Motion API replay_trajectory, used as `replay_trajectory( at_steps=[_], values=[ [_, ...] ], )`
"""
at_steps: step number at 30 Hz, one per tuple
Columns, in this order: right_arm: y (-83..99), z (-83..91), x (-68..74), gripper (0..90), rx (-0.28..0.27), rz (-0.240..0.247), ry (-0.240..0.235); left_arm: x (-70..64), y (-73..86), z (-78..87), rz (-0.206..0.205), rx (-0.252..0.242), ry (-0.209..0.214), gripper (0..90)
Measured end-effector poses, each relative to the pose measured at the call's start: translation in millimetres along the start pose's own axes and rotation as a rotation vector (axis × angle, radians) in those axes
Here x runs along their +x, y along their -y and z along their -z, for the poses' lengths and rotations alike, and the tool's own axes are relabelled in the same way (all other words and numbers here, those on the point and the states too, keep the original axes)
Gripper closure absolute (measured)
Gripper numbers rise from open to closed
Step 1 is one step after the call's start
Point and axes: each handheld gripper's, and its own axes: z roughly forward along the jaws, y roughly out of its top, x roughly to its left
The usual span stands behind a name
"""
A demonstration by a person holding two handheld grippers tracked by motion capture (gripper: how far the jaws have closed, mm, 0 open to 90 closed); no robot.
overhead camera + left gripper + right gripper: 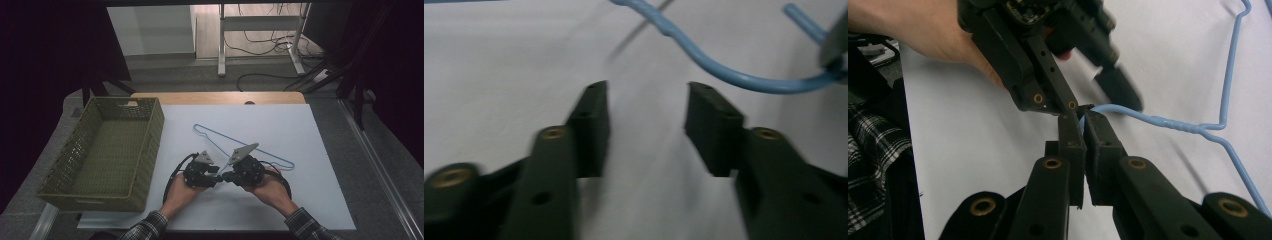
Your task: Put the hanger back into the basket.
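A person sits at a table covered by a white sheet, forearms in plaid sleeves reaching in from the near edge, each hand holding a black two-jaw gripper. A thin light-blue wire clothes hanger lies flat on the sheet near the middle of the table, its hook end pointing toward the grippers. The right gripper has its jaws pressed together on the hook end of the hanger; in the right gripper view the blue wire runs out from between the jaw tips, past the twisted neck, and off to the right. The left gripper has its jaws apart with nothing between them; in the left gripper view the curved blue hook passes just beyond and to the right of the jaw tips, above the bare white sheet. From the high view, the two grippers meet tip to tip, the left one just beside the right one. An olive-green woven rectangular basket stands at the left of the table, well apart from the hanger.
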Motion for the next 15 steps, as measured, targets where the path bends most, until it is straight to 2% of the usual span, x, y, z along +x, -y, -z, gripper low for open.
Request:
replay_trajectory(
  at_steps=[2, 5, 9, 12, 15],
  values=[
    [-0.5, -0.2, 0.1, 86.7, 0.0, 0.003, -0.001, -1.5, -0.3, -0.2, 0.003, -0.006, 0.039, 78.5],
    [-0.8, -0.5, 0.3, 86.7, 0.001, 0.003, -0.002, -5.0, -0.9, -0.9, -0.006, -0.004, 0.055, 85.6],
    [-0.3, -0.8, 0.4, 86.5, 0.002, -0.001, -0.003, -6.0, -1.5, 0.6, -0.006, -0.023, 0.069, 85.9],
    [0.6, -1.2, -0.5, 85.5, 0.001, -0.022, -0.011, -6.3, -1.8, 1.5, -0.009, -0.032, 0.074, 84.9],
    [1.2, 2.9, -4.6, 77.3, -0.018, -0.045, -0.023, -6.4, -1.9, 1.2, -0.004, -0.034, 0.078, 83.6]
  ],
)
